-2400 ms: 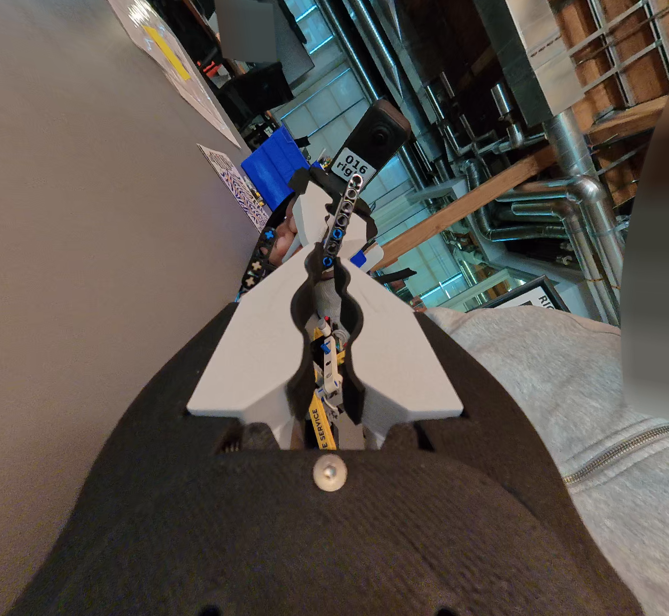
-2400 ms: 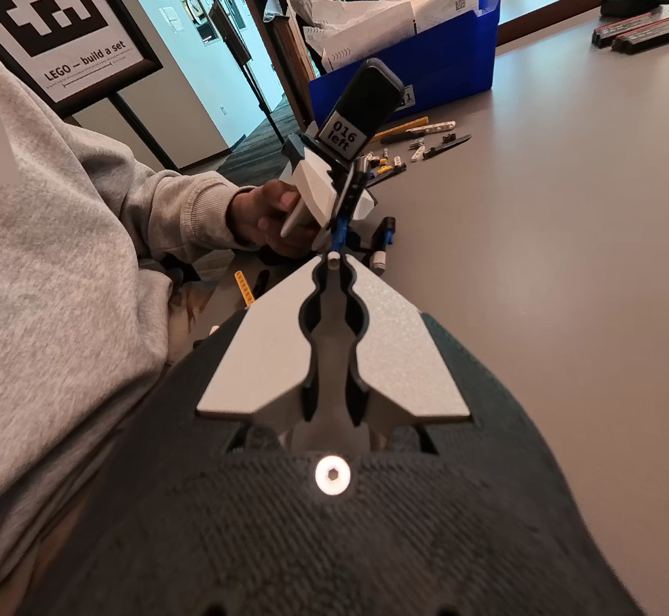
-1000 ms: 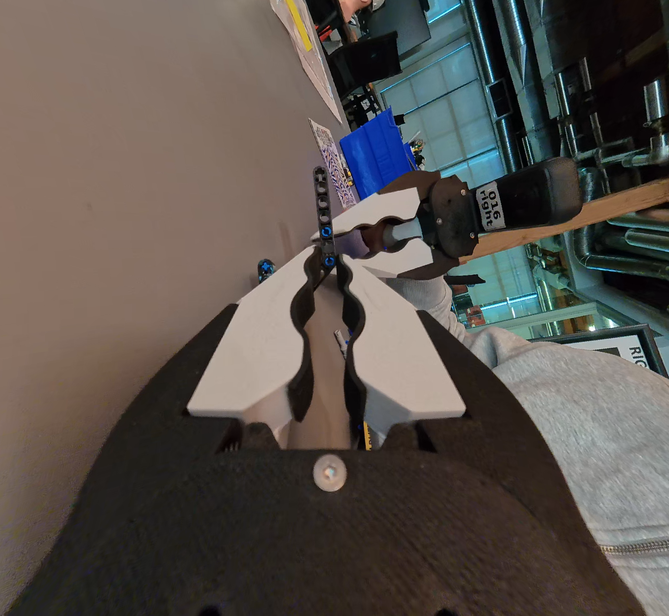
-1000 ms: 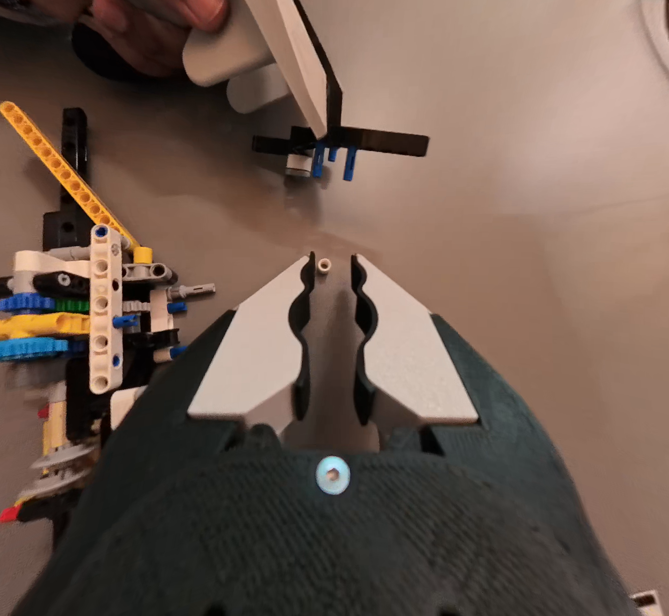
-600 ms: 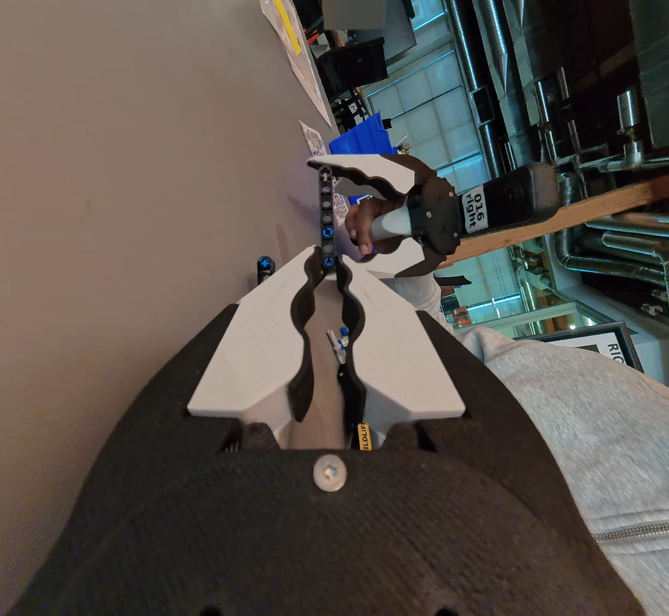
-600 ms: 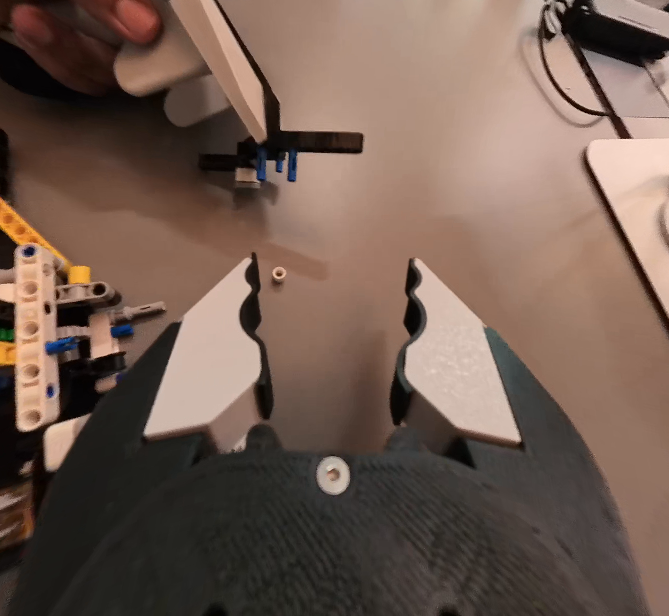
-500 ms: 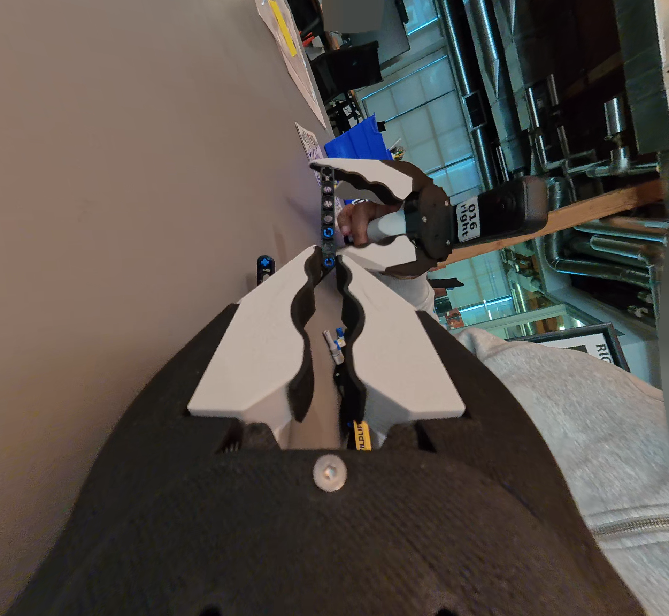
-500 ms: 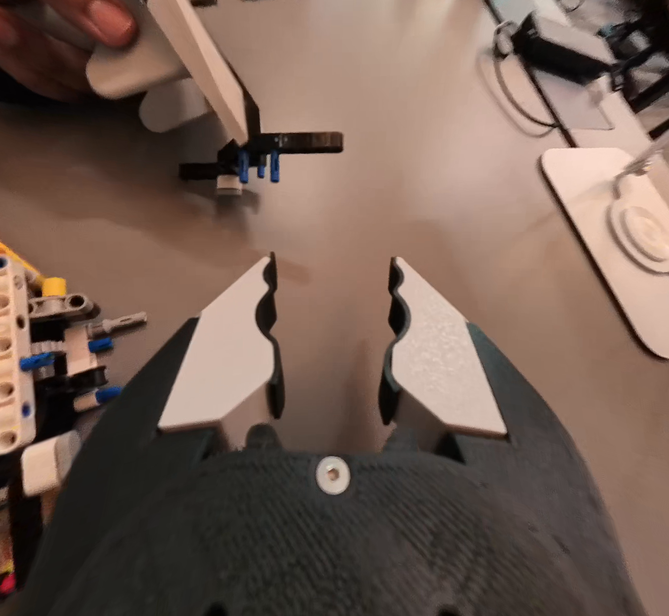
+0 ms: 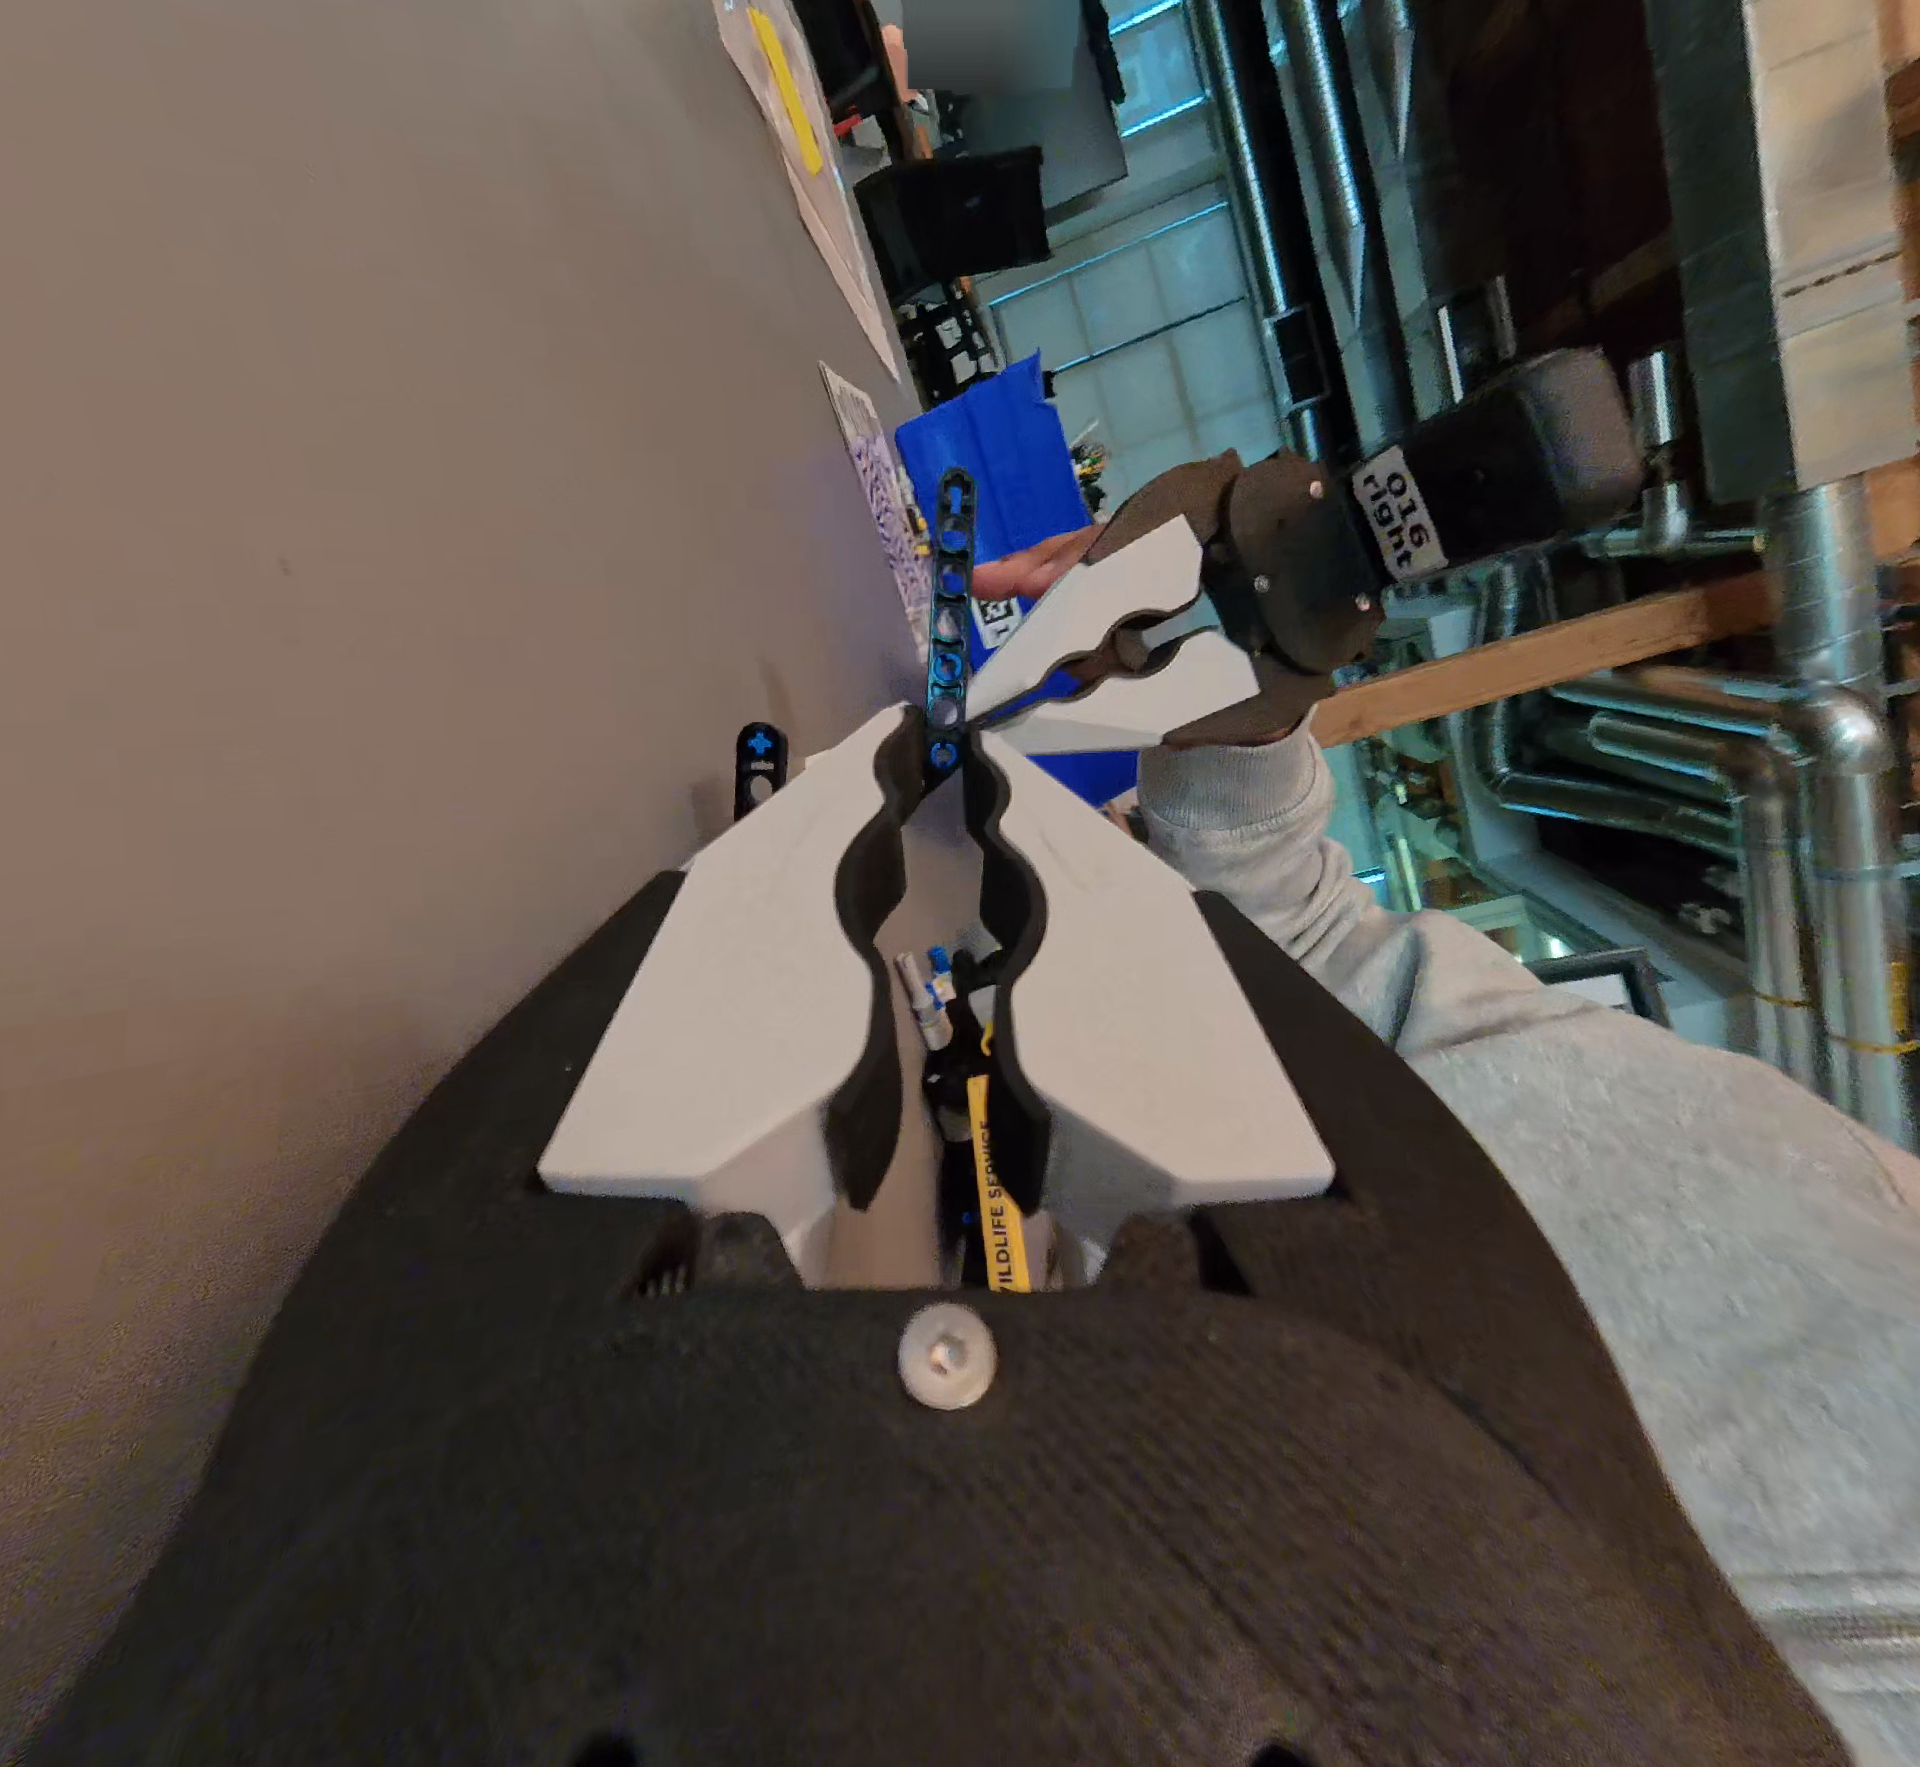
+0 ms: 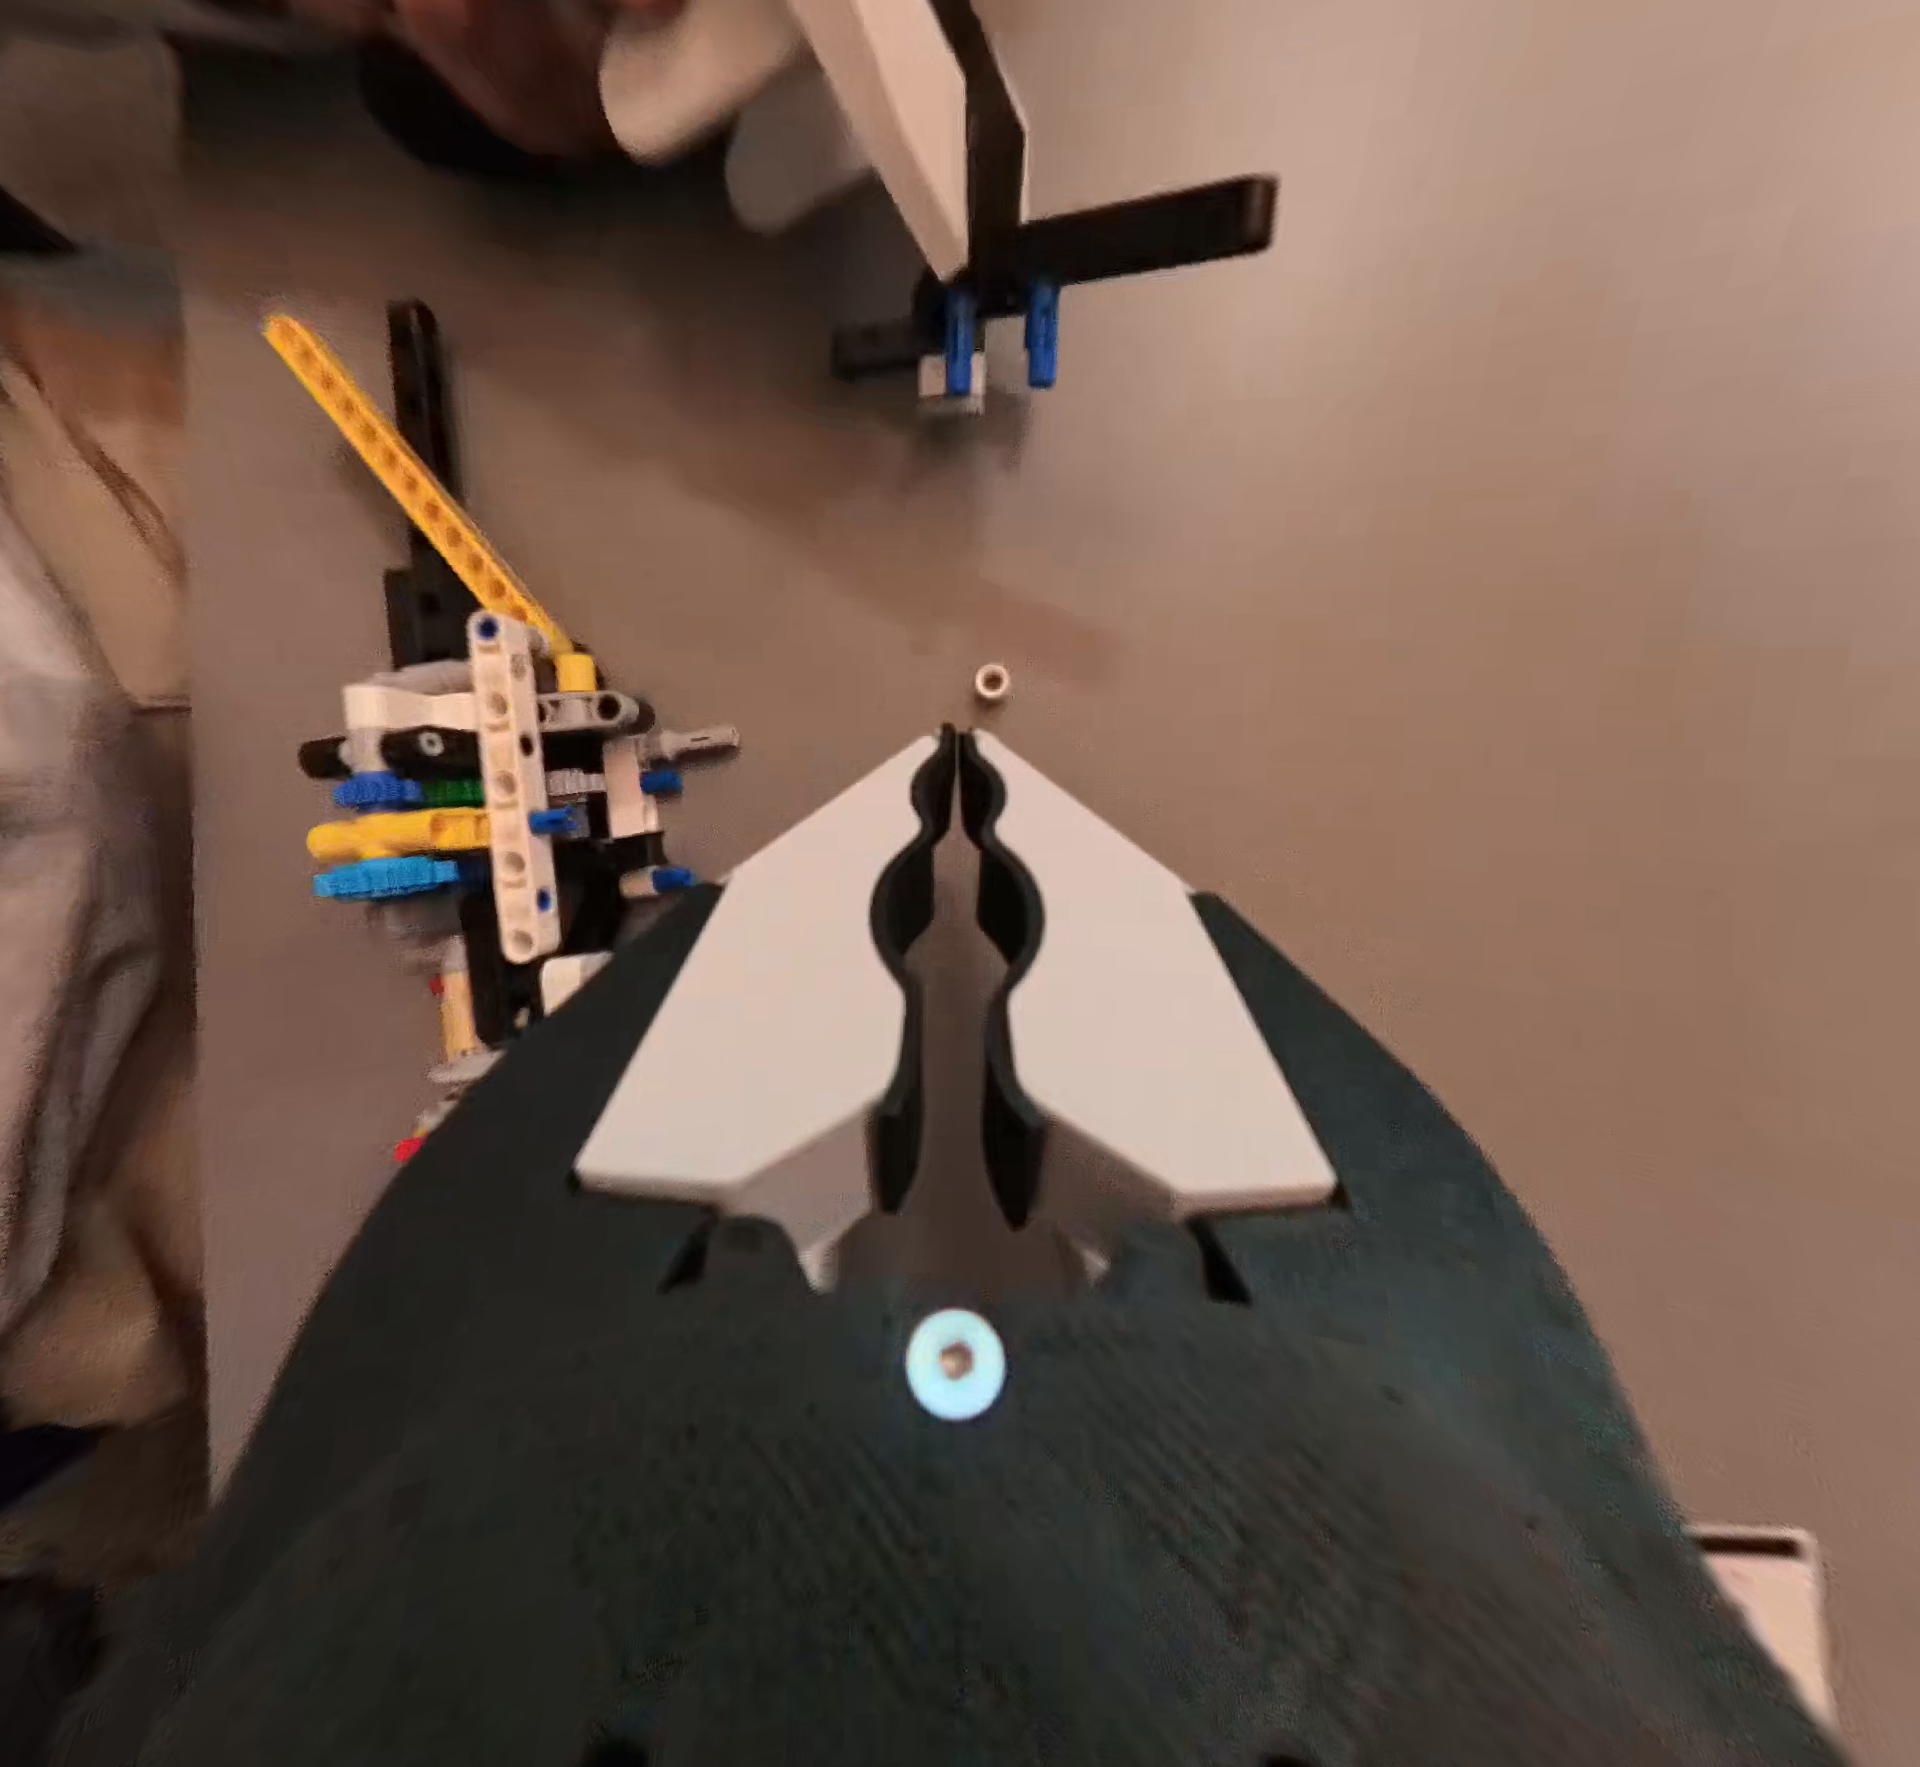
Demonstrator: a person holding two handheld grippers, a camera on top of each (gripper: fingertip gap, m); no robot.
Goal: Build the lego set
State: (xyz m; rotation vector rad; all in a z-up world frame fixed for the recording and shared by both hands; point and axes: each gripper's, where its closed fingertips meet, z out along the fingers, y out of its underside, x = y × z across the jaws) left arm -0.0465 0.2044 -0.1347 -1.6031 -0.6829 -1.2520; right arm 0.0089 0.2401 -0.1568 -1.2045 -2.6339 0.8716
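- My left gripper (image 9: pixel 943 749) pinches the black, holed plastic lego beam (image 9: pixel 951 621) by its end, above the grey matte table (image 10: pixel 1507 574).
- My right gripper (image 10: pixel 951 743) is fully closed, empty; a small white bush (image 10: pixel 992 680) lies just beyond it.
- The multicoloured lego assembly (image 10: pixel 488 803) rests leftward; bare table lies rightward.

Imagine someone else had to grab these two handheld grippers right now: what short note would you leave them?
Left gripper: shut on the black beam, which carries blue pins and a small grey piece; it is held above the table.
Right gripper: shut and empty, its fingers closed just short of the small tan bushing lying loose on the table.
Partly built model, with gears and a yellow beam, lies on the table off to the left in the right wrist view.
Done: pins fitted on the black beam.
Left: probably pick up the bushing, fit it, then join the beam to the model.
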